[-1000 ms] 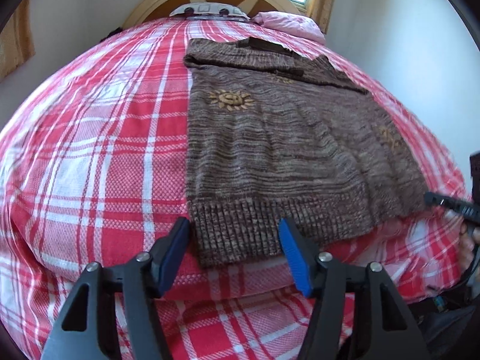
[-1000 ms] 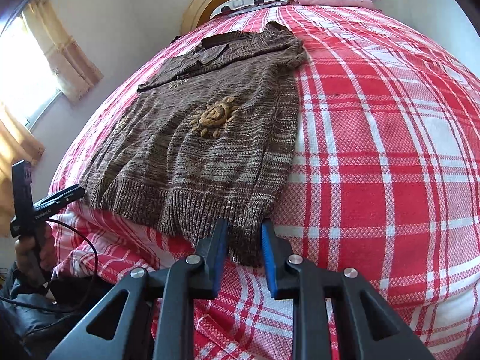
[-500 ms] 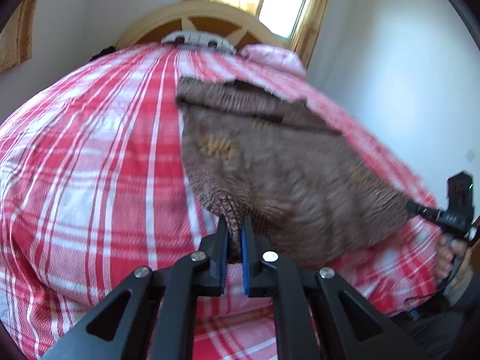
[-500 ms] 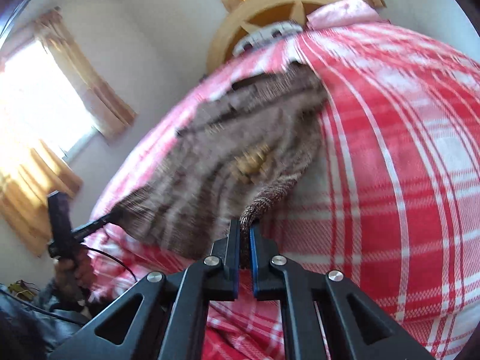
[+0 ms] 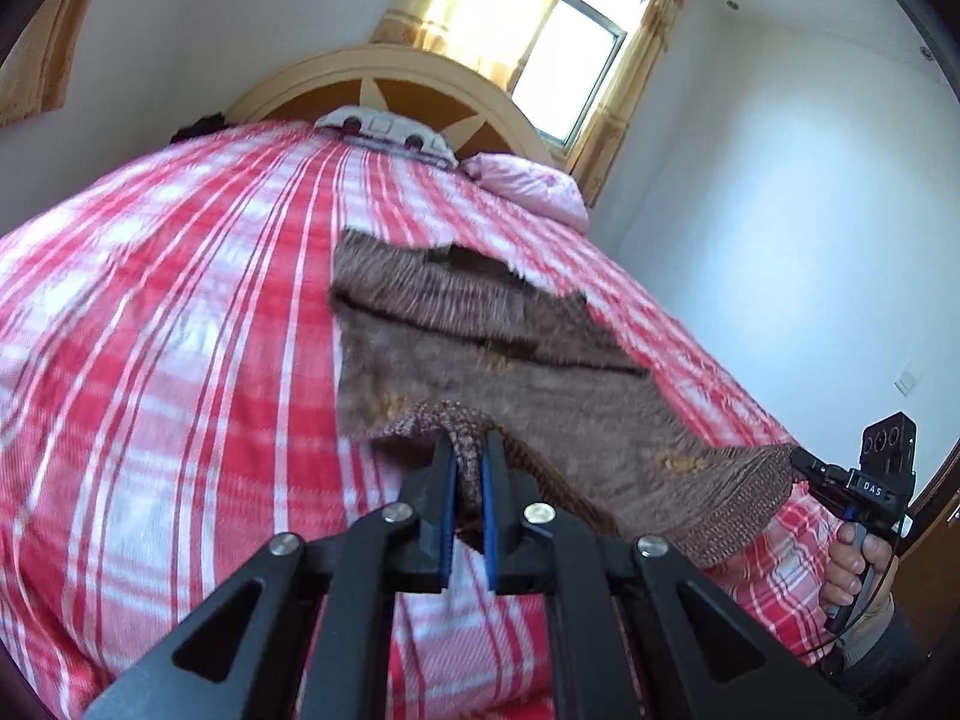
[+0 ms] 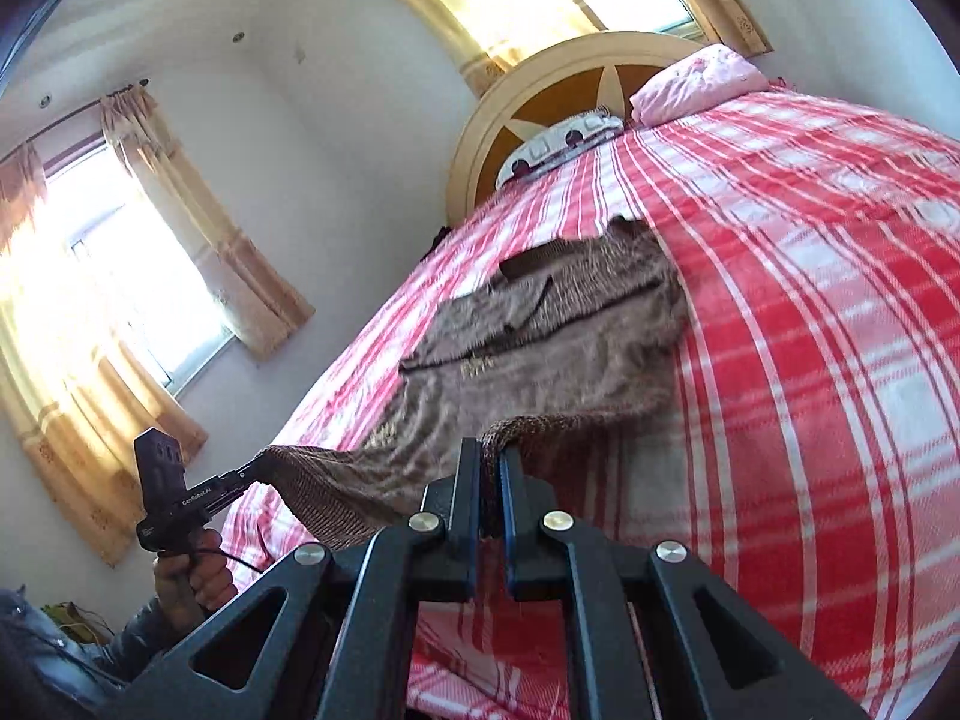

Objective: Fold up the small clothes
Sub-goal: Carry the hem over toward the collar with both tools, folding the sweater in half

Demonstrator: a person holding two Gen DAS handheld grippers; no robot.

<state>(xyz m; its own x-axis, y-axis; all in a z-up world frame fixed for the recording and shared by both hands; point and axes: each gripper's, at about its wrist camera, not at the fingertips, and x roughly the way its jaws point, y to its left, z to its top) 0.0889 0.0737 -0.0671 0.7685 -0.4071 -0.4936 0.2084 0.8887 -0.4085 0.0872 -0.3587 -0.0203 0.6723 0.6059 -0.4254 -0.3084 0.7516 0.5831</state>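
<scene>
The brown knitted sweater point(image 5: 480, 354) lies on the red plaid bed point(image 5: 180, 360), its collar end toward the headboard point(image 5: 408, 84) and its ribbed hem at the end of the bed farthest from the headboard. Each hem corner is pinched by one tool, which is likely so that the whole lower edge can be carried evenly toward the headboard for a first fold across the middle. The left gripper point(image 5: 468, 468) has its blue-padded fingers point(image 5: 445, 516) clamped on the bunched ribbing of one corner, the fabric squeezed up between them. The right gripper point(image 6: 491, 474) is likewise clamped on the other corner, the hem running taut from its fingers point(image 6: 471, 498) toward the other tool. Between the two grips the hem hangs off the bed, while the collar half rests flat nearer the headboard, beside a pink pillow point(image 5: 528, 186).
</scene>
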